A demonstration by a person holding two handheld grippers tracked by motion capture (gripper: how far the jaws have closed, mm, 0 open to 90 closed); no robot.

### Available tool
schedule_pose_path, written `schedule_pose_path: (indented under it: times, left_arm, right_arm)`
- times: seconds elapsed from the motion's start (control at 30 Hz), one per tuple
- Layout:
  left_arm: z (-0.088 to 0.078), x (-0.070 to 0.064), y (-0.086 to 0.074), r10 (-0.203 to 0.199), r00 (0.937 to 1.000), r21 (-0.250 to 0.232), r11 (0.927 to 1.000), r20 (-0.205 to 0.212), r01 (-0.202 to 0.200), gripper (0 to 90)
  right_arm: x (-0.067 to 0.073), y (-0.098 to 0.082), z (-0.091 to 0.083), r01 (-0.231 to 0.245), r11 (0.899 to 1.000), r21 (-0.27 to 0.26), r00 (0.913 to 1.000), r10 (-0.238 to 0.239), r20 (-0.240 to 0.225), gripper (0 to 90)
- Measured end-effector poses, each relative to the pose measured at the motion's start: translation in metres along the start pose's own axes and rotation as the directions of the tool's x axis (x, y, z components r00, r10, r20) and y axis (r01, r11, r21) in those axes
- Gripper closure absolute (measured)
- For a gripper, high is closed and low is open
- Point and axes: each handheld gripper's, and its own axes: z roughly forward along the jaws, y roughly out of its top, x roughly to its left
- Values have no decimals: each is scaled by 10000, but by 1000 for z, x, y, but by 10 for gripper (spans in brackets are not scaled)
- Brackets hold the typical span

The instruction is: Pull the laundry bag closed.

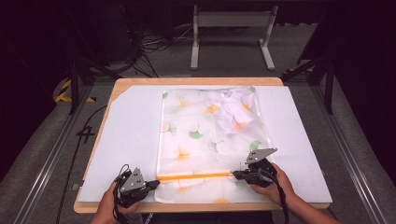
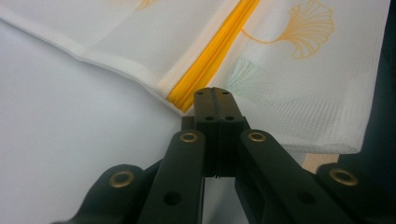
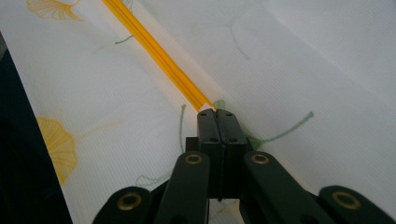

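White mesh laundry bag with ginkgo-leaf print [image 1: 210, 140] flat on white sheet; left gripper [image 2: 214, 95] clenched at orange zipper [image 1: 194, 176] end, right gripper [image 3: 216, 116] clenched at other end, likely on slider; risk: mesh bunching, jamming zip

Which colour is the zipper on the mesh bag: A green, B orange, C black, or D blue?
B: the zipper is an orange strip across the near end of the bag, running between the left gripper and the right gripper.
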Motion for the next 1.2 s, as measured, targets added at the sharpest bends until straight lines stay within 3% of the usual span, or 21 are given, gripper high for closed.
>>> schedule_pose_path:
  times: [0.77, 1.2]
  left_arm:
    - [0, 0, 0, 0, 10000, 13, 10000, -20, 0, 900]
    - [0, 0, 0, 0, 10000, 0, 10000, -9, 0, 900]
  right_arm:
    - [-10, -15, -16, -287, 9996, -15, 9992, 287, 284, 900]
    - [-22, -28, -35, -607, 9981, -136, 9963, 614, 596, 900]
